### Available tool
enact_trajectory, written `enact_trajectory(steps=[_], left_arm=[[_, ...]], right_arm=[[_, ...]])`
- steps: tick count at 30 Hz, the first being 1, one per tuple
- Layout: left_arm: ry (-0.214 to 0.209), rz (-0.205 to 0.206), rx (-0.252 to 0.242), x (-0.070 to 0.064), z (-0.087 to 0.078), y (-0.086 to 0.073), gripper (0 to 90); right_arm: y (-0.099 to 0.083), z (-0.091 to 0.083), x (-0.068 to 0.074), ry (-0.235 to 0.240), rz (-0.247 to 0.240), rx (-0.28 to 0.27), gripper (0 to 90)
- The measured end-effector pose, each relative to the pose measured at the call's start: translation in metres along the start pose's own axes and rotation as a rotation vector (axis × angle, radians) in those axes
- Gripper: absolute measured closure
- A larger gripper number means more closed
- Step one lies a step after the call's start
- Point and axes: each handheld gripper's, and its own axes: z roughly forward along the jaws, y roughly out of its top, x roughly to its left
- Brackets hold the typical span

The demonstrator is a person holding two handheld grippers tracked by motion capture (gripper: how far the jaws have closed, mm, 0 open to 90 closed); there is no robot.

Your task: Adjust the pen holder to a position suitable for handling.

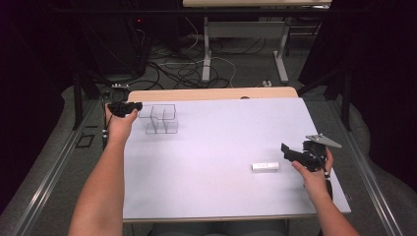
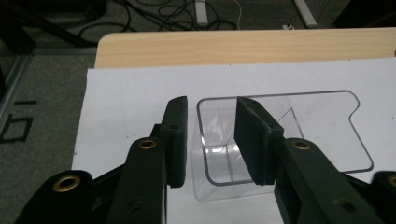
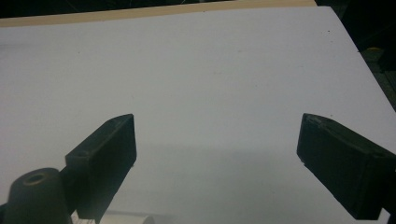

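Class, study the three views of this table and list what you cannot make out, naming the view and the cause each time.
1. White object: high view too small for markings; right gripper view cuts it at the bottom edge behind a jaw.
2. Clear container: left gripper view, near corner hidden behind the jaws; whether the left gripper touches its wall is unclear.
3. Right gripper: high view, far jaw overlapped by its body.

A glossy clear plastic organizer [image 2: 280,135] sits on matt white sheet [image 1: 221,162] over wood table [image 1: 211,94].

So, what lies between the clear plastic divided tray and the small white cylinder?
Nothing: in the high view, bare white table separates clear tray from white cylinder.
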Motion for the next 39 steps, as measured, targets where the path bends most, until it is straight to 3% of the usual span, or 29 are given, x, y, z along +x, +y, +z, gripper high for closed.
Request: enact_trajectory(steps=[12, 27, 30, 33, 35, 39], left_arm=[[0.01, -0.022, 0.081, 0.002, 0.014, -0.004, 75.1], [0.046, -0.007, 0.147, -0.005, 0.023, -0.007, 87.4], [0.042, -0.046, 0.141, -0.004, 0.023, -0.008, 88.3], [0.052, -0.043, 0.146, -0.006, 0.022, -0.008, 88.8], [0.056, -0.079, 0.156, -0.006, 0.021, -0.008, 88.8], [0.057, -0.097, 0.161, -0.007, 0.018, -0.01, 88.7]], right_arm=[[-0.001, 0.001, -0.001, 0.002, -0.004, 0.006, 11.4], [-0.001, 0.002, 0.0, 0.011, 0.001, 0.016, 11.6], [-0.001, 0.002, 0.0, 0.008, 0.001, 0.023, 11.9], [-0.001, 0.002, -0.001, 0.01, -0.005, 0.022, 12.4], [-0.001, 0.003, -0.001, 0.012, -0.004, 0.018, 12.5], [-0.001, 0.002, -0.001, 0.015, 0.001, 0.02, 13.2]])
